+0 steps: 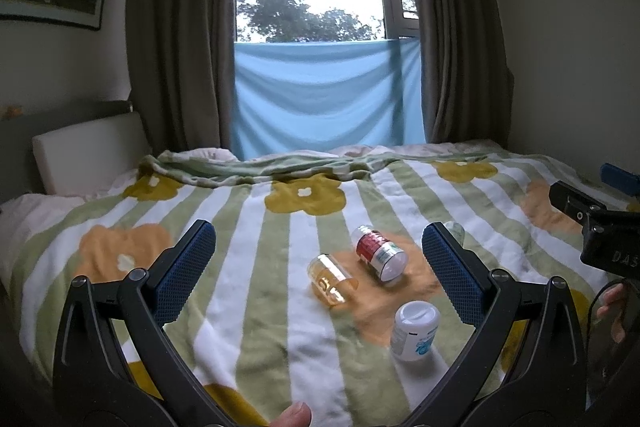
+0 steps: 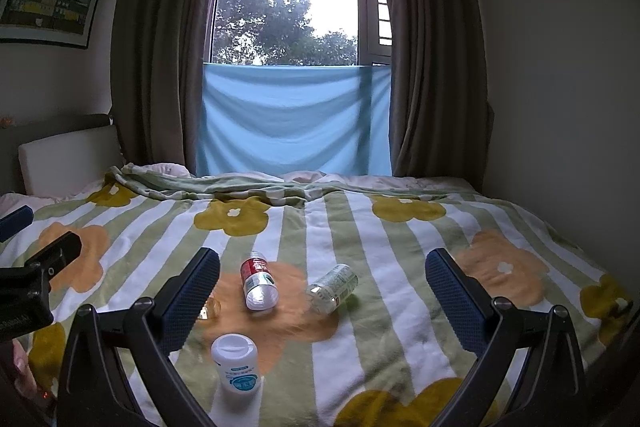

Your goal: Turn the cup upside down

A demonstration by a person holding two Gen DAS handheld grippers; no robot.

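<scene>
An amber see-through cup (image 1: 330, 279) lies on its side on the striped flower blanket (image 1: 256, 307). My left gripper (image 1: 318, 231) hovers just short of the cup, open, with nothing between its blue pads. In the right wrist view the cup (image 2: 212, 307) peeks out from behind the left finger. My right gripper (image 2: 324, 255) is open and holds nothing, and it hangs over the blanket (image 2: 400, 307) to the right of the cup.
A red-labelled bottle (image 1: 380, 253) (image 2: 258, 283) lies beside the cup. A clear green-labelled bottle (image 2: 334, 287) lies to its right. A white bottle (image 1: 414, 331) (image 2: 236, 363) stands upright nearer to me. Beyond the bed are curtains, a window and a blue cloth (image 1: 328, 99).
</scene>
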